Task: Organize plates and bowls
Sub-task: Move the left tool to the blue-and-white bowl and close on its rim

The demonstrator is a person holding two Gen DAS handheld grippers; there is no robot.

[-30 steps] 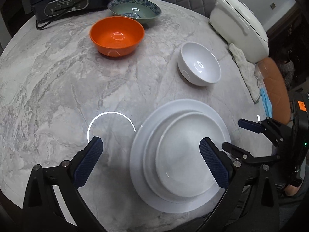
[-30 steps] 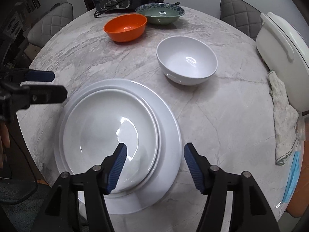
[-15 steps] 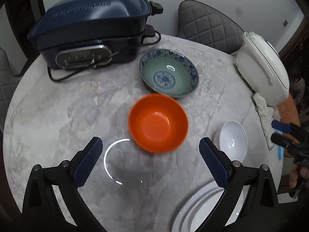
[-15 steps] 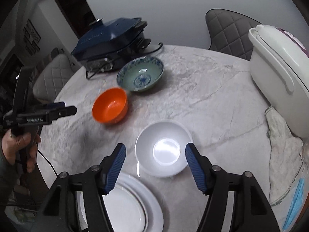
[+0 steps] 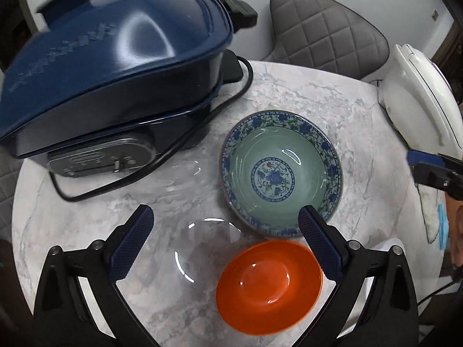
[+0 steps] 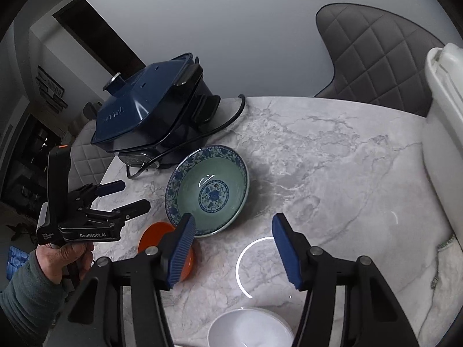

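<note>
Both tongs open, empty, left tongs (image 5: 225,243) above orange bowl (image 5: 269,284), right tongs (image 6: 233,248) closing.

The left hand-held gripper (image 6: 128,195) was a black frame of angular struts joined by round silver screw heads, with two slim fingers tipped in dark blue. White lettering reading "GenRobot.AI" ran along its body, and an upright black block rose from it with a small orange mark at the top. The hand (image 6: 62,256) on its handle came out of a grey-green sleeve (image 6: 27,297). The right hand-held gripper (image 6: 231,253) had the same black struts, silver screws and ribbed blue pads (image 6: 181,256).
</note>
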